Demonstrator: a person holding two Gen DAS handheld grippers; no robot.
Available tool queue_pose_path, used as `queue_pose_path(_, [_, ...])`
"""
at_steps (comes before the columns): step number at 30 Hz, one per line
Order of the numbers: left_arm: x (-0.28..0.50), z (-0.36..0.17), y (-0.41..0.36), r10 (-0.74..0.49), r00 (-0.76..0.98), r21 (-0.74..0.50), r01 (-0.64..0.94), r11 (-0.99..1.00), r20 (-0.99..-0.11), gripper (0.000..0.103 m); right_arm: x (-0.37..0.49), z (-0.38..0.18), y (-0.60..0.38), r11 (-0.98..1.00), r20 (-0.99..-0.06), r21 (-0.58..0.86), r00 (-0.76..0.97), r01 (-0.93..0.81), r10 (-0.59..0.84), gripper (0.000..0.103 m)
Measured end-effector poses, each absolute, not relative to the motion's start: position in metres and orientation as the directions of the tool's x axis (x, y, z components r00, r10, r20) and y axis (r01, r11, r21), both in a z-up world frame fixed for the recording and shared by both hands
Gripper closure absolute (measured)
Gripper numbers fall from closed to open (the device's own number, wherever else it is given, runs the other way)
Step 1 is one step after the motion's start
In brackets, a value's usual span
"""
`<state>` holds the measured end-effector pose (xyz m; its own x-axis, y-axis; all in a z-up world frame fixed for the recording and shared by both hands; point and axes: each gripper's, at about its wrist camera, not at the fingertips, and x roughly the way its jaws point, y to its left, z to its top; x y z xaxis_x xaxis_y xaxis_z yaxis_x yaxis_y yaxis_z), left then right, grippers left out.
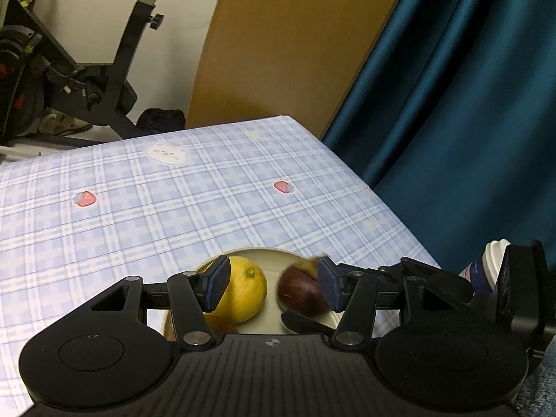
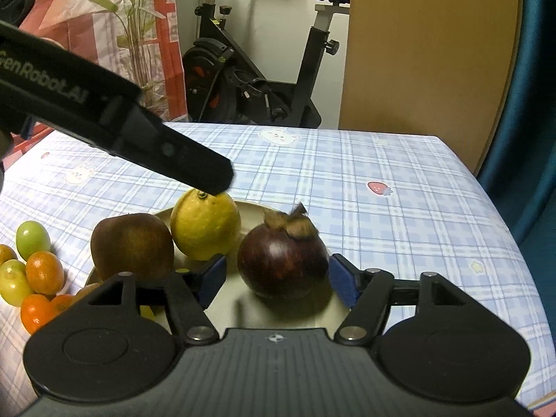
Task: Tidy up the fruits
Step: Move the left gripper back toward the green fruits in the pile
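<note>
The right gripper (image 2: pixel 276 279) is sitting closest to us, its blue pads spread either side of the dark mangosteen (image 2: pixel 282 264) with a sliver of daylight on both flanks, so that fruit is resting on the plate (image 2: pixel 250 208), not pinched. The left gripper (image 1: pixel 272 286) is hovering just above the lemon (image 2: pixel 205 224), jaws parted and carrying nothing. With the apple (image 2: pixel 132 246) alongside on the plate and small citrus and green fruits (image 2: pixel 33 274) waiting off the plate to the left, the left hand is looking nearer that pile.
</note>
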<state>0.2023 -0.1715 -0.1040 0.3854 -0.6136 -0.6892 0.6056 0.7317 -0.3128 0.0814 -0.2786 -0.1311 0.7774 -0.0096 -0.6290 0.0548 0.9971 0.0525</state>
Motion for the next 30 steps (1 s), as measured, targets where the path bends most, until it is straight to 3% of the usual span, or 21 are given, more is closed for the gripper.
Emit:
queue_pose_path(8, [0.198, -0.091, -0.122, -0.624, 0.413, -0.335, 0.582, 0.741, -0.663, 0.045, 0.071, -0.123, -0.268, 0.996, -0.605, 0.029, 0.795, 0.081, -0.047, 0.022])
queue_pose_path(15, [0.194, -0.080, -0.056, -0.574, 0.473, -0.304, 0.530, 0.791, -0.668, 0.045, 0.061, -0.105, -0.263, 0.994, -0.549, 0.065, 0.835, 0.092, -0.041, 0.022])
queue_pose_path(24, [0.176, -0.080, 0.001, -0.516, 0.503, -0.266, 0.487, 0.832, -0.693, 0.045, 0.057, -0.086, -0.234, 0.994, -0.495, 0.104, 0.866, -0.024, 0.073, 0.022])
queue_pose_path(30, [0.159, -0.085, 0.026, -0.479, 0.543, -0.254, 0.438, 0.862, -0.689, 0.044, 0.060, -0.086, -0.205, 0.986, -0.508, 0.113, 0.846, -0.122, 0.163, 0.022])
